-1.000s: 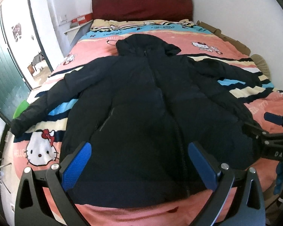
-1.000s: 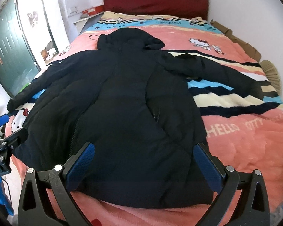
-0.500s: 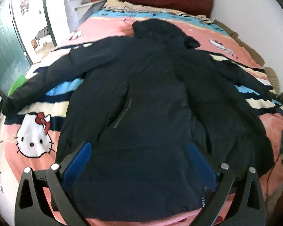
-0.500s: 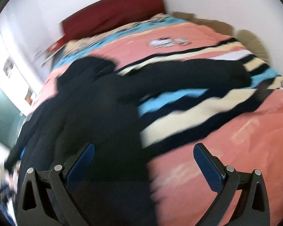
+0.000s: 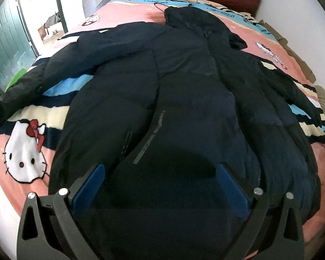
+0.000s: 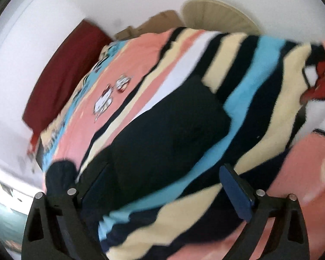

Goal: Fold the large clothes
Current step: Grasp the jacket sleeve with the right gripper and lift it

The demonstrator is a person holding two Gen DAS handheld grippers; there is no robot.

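Left wrist view: dark hooded jacket (image 5: pixel 184 99) spread flat, front up, on bed (image 5: pixel 26 158); hem directly below left hand-held gripper (image 5: pixel 160 186), hood far ahead, sleeve (image 5: pixel 60 65) reaching out ahead-left. Jaws wide apart, nothing between pads, contact with fabric not discernible. Judged step: sleeve fold-in; grip near cuff, lift low, lay across chest without dragging body.

Right wrist view (blurred): right hand-held gripper (image 6: pixel 162 195) spread wide, empty; other sleeve's cuff (image 6: pixel 184 117) ahead of jaws, on striped blanket (image 6: pixel 260 69).
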